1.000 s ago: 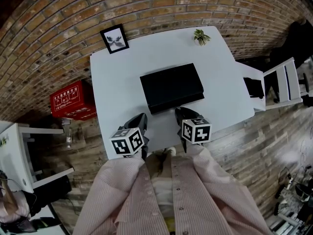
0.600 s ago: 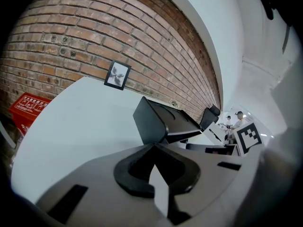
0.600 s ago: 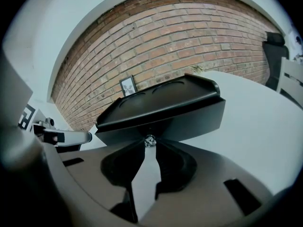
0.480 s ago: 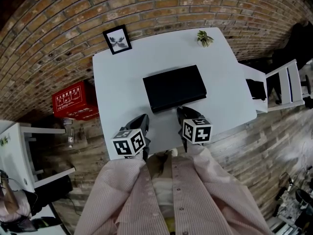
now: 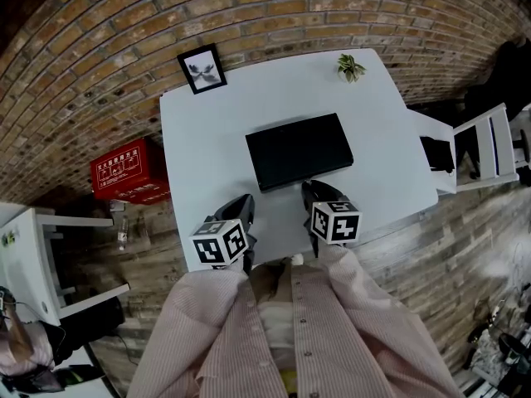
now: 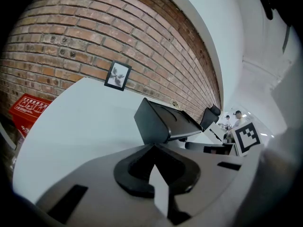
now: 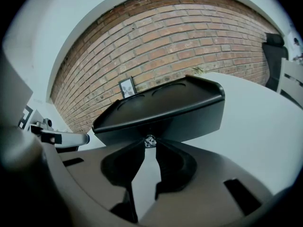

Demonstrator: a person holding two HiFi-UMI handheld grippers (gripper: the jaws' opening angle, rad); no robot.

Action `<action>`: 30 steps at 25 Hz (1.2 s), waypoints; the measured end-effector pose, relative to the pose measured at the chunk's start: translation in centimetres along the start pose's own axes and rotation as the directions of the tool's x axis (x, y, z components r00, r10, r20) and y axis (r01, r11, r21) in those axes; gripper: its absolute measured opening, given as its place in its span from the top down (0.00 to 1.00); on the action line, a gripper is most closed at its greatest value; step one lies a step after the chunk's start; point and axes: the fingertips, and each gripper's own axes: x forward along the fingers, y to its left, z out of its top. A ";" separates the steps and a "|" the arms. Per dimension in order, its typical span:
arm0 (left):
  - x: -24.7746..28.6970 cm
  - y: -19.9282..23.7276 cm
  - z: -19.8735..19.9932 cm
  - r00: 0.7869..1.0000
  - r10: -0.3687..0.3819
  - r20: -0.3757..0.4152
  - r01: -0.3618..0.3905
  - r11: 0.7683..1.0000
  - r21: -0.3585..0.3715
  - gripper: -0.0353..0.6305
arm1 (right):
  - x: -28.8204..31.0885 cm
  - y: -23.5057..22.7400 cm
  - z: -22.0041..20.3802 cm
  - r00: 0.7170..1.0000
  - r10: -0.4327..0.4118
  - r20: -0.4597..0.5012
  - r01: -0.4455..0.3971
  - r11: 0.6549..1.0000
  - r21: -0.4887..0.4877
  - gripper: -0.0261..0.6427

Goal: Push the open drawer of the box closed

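White bench (image 5: 199,139) against brick wall (image 5: 124,23), black box (image 5: 299,149) on it. At the box's near face the right claw (image 7: 150,144) pinches the knob (image 7: 150,140); drawer (image 7: 180,122) looks flush, probably only release left. Left of the box, left claw (image 6: 154,147) closed, empty.

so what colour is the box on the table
Flat black box, clearest in the head view.

Office-like room: brick wall (image 5: 249,7), white table (image 5: 207,156), chair (image 5: 491,143)
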 end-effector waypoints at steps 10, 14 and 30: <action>0.3 0.1 0.1 1.000 -0.002 -0.007 0.002 1.000 0.002 0.95 | 0.3 0.0 0.2 1.000 0.007 0.005 -0.007 1.000 -0.004 0.85; 0.3 0.1 0.0 1.000 -0.006 -0.007 0.006 1.000 0.006 0.95 | 0.4 0.1 0.1 0.999 0.016 0.028 -0.013 0.996 -0.091 0.85; -1.8 -2.6 1.7 0.992 -0.063 0.111 0.040 0.979 0.199 0.95 | -2.7 1.0 1.8 0.975 0.068 0.210 -0.025 0.979 -0.202 0.92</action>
